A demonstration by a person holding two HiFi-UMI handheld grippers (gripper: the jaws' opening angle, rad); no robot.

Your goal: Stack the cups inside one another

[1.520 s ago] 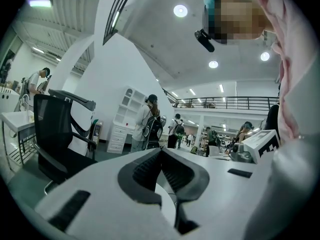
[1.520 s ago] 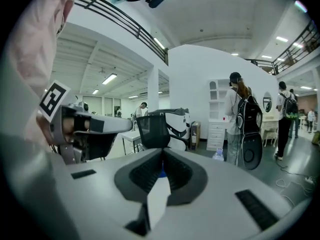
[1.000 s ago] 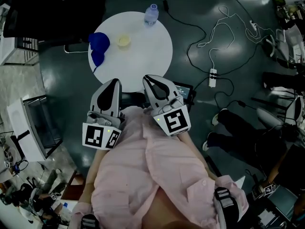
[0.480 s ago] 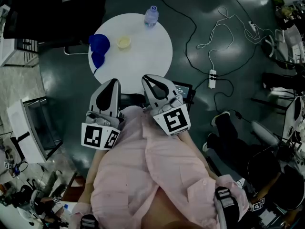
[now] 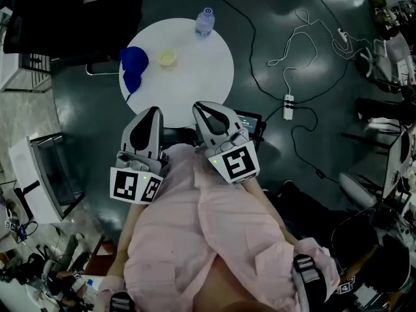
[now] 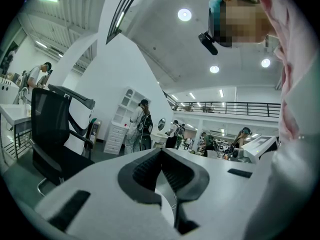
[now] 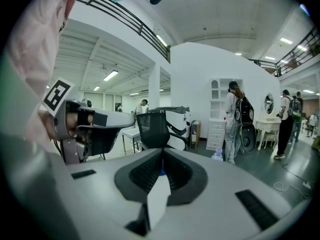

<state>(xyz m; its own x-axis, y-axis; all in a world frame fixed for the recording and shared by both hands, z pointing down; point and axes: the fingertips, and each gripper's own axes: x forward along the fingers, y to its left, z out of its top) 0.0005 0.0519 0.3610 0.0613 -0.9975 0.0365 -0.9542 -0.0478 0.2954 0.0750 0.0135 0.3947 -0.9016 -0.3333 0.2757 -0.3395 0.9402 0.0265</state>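
Blue cups [image 5: 134,58] sit on the table [image 5: 195,70] ahead; left gripper [image 5: 155,113] and right gripper [image 5: 203,108] (both clenched, empty) should open before reaching.

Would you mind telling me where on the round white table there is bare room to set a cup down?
The table's near and right part is bare, from the yellow cup to the edge nearest the person. It is crowded at the far left: blue cups on the left rim, the yellow cup beside them, a bottle at the far rim.
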